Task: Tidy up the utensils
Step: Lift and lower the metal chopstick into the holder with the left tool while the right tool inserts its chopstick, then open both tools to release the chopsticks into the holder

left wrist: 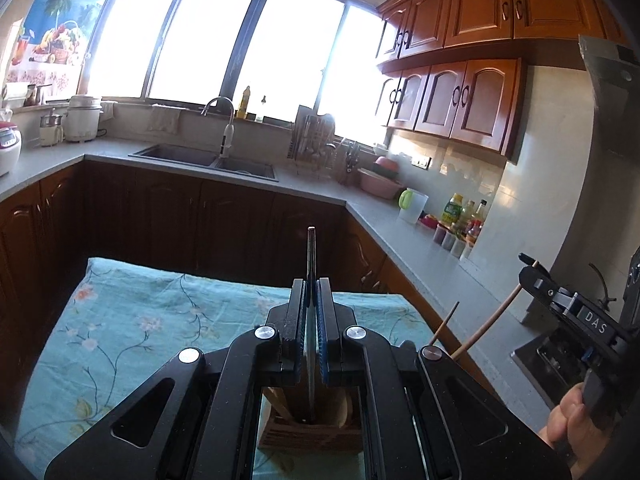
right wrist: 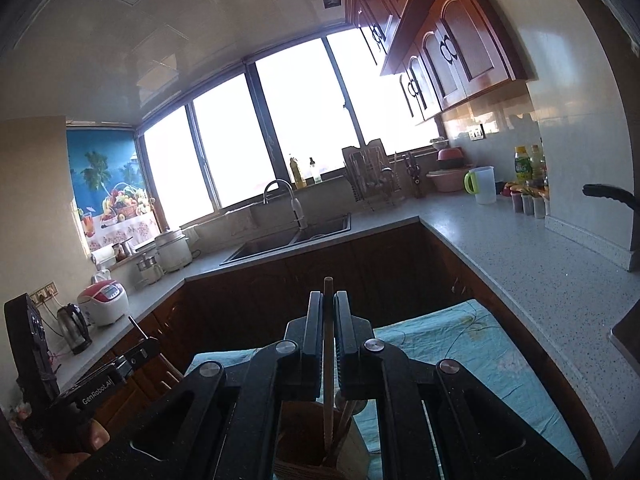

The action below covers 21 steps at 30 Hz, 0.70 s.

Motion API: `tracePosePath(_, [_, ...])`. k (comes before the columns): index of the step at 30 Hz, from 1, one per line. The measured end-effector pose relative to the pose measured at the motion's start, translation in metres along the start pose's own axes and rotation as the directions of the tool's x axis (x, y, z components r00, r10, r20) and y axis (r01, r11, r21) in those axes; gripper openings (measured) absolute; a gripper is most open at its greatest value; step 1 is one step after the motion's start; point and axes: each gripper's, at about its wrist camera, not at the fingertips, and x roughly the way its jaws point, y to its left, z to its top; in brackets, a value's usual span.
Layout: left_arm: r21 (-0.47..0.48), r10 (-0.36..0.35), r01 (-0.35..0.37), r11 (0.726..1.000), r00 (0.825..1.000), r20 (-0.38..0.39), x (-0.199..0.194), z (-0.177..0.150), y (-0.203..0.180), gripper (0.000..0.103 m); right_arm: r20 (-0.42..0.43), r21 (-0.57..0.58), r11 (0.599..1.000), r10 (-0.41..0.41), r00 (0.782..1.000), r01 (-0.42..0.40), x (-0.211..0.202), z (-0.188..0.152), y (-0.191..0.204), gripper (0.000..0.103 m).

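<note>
Left wrist view: left gripper (left wrist: 311, 300) clamped tight on thin metal utensil (left wrist: 311, 256), standing over wooden holder (left wrist: 308, 434) on floral cloth (left wrist: 132, 320). Right gripper (right wrist: 329, 312) pinches wooden chopstick (right wrist: 328, 344) above same holder.

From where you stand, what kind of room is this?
Most likely a home kitchen: a dark double sink with a curved chrome faucet, brown wooden wall cabinets, and a white rice cooker on the grey countertop.
</note>
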Motion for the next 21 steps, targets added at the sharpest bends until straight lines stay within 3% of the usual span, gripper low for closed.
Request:
tracePosePath(11, [0.004, 0.020, -0.020, 1.000, 0.992, -0.123, 0.026, -0.046, 0.006, 0.004, -0.106, 0.041, 0.999, -0.007, 0.994, 0.012, 0.030, -0.049, -0.014, 0.005])
tracePosePath(21, [0.006, 0.025, -0.025, 1.000, 0.991, -0.129, 0.024, -0.046, 0.009, 0.005, -0.113, 0.037, 0.999, -0.011, 0.994, 0.015, 0.030, -0.044, -0.013, 0.005])
